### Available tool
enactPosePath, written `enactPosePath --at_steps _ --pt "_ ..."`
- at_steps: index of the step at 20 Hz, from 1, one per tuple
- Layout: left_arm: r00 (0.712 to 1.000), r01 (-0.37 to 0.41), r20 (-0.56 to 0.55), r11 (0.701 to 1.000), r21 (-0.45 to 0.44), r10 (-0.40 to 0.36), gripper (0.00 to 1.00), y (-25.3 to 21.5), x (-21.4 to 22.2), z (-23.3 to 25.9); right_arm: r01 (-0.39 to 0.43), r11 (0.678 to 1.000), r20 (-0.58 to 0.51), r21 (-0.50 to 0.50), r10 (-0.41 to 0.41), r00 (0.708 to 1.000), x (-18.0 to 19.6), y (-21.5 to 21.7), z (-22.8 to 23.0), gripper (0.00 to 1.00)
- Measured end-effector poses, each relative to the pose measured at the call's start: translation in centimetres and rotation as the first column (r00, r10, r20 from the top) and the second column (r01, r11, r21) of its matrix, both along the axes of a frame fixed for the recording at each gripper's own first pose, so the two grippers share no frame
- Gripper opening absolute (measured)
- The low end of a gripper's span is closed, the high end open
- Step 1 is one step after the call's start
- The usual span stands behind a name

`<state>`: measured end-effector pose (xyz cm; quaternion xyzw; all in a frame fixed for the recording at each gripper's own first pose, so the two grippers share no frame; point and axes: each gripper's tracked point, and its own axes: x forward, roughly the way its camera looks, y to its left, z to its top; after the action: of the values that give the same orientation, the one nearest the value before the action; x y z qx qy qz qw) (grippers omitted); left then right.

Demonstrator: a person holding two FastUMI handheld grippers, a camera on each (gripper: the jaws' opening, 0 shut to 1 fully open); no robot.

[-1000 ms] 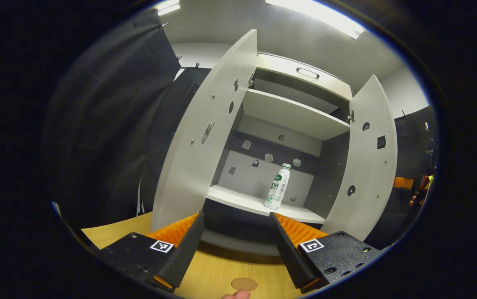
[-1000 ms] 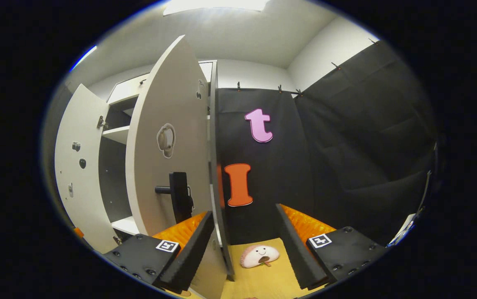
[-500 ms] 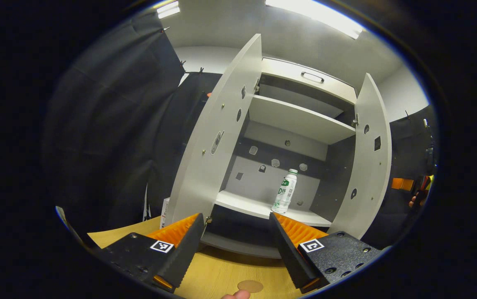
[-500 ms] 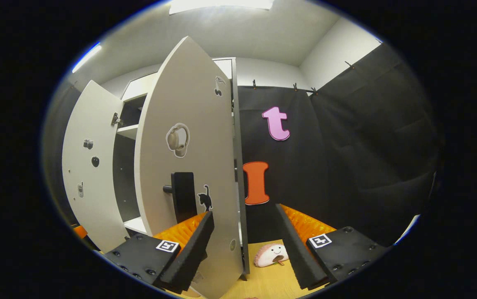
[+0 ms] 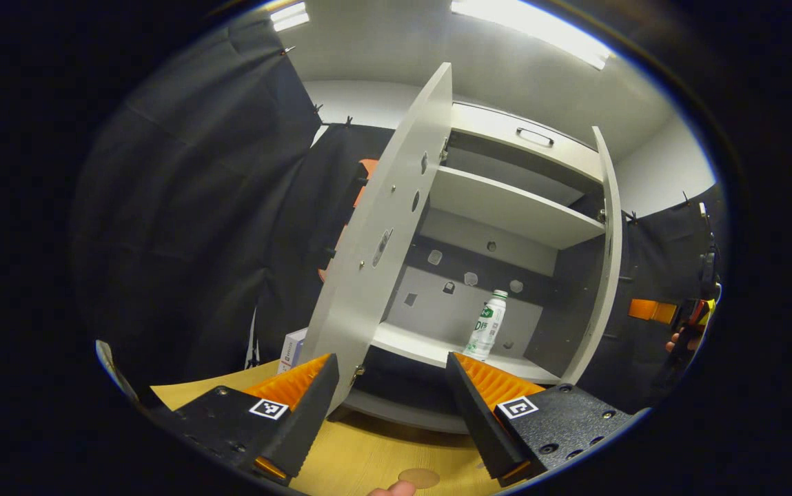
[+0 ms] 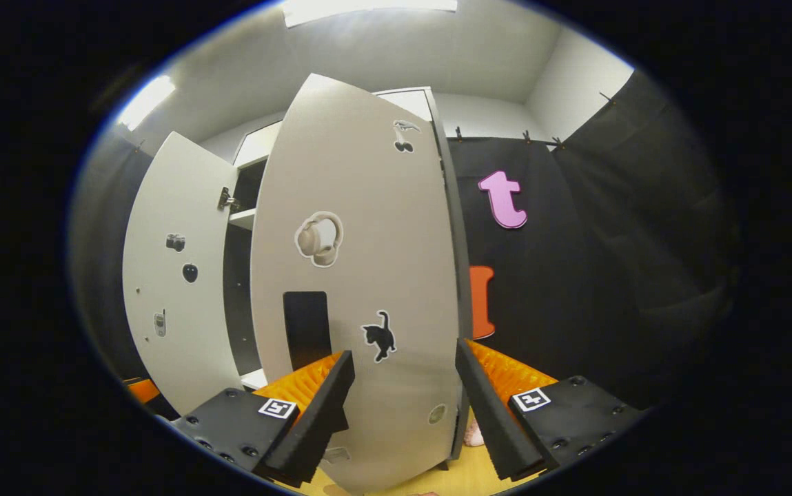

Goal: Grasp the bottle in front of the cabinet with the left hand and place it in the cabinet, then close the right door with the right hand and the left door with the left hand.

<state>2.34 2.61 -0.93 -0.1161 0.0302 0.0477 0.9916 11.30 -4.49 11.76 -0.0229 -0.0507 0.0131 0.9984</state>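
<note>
A white bottle [image 5: 489, 333] with a green label stands upright on the lower shelf inside the grey cabinet [image 5: 506, 207]. In the left gripper view my left gripper [image 5: 391, 358] is open and holds nothing, low in front of the cabinet base. The left door [image 5: 385, 241] stands wide open beside it. The right door [image 5: 606, 255] appears nearly edge-on. In the right gripper view that right door [image 6: 361, 275] faces me with its stickers and black handle [image 6: 306, 327]. My right gripper [image 6: 404, 350] is open with the door's outer face just ahead of its fingers.
A wooden tabletop [image 5: 368, 458] carries the cabinet, with a round brown disc [image 5: 418, 477] near me. A small box [image 5: 292, 348] sits left of the cabinet behind the left door. A person's hand [image 5: 678, 337] shows at far right. A plush toy [image 6: 473, 434] peeks from behind the right door.
The right door has swung well toward shut, turning edge-on in the left gripper view. The left gripper has drawn back and leftward a little. The bottle has stayed on the shelf.
</note>
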Motion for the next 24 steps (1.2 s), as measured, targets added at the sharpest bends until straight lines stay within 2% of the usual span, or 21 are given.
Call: enactPosePath --at_steps 7,8,9,14,15,19,20,24 --pt "0.991 -0.126 0.047 0.992 0.030 0.125 0.95 5.6 -0.3 2.9 -0.059 0.998 -0.057 -0.016 0.058 0.997 -0.1 1.7 -2.8 0.98" --pt "0.988 -0.144 0.053 0.989 0.027 0.143 0.92 6.6 -0.3 3.5 -0.063 0.998 -0.061 -0.010 0.063 0.996 -0.1 1.8 -3.1 0.98" --pt "0.985 -0.162 0.060 0.986 0.023 0.161 0.95 7.5 -0.4 4.0 -0.065 0.998 -0.062 -0.005 0.065 0.996 -0.3 1.7 -3.4 0.98" --pt "0.949 -0.302 0.111 0.953 0.034 0.297 0.95 14.2 0.5 6.8 -0.043 0.999 -0.074 0.011 0.043 0.996 -1.4 0.1 -4.7 0.98" --pt "0.948 -0.301 0.117 0.953 0.028 0.296 0.92 14.8 1.3 7.3 -0.043 0.999 -0.082 0.022 0.045 0.996 -1.7 -0.1 -5.0 0.98" --pt "0.946 -0.295 0.166 0.953 0.073 0.280 0.94 17.1 4.8 9.2 -0.013 0.999 -0.101 0.038 0.016 0.995 -2.5 -1.4 -6.0 0.98" --pt "0.947 -0.289 0.167 0.953 0.086 0.273 0.94 17.3 5.6 9.3 0.001 0.999 -0.102 0.038 0.003 0.995 -2.8 -1.8 -6.1 0.89" --pt "0.954 -0.274 0.159 0.954 0.123 0.254 0.94 17.2 8.0 8.9 0.042 0.998 -0.093 0.037 -0.038 0.995 -3.8 -3.1 -6.0 0.89"
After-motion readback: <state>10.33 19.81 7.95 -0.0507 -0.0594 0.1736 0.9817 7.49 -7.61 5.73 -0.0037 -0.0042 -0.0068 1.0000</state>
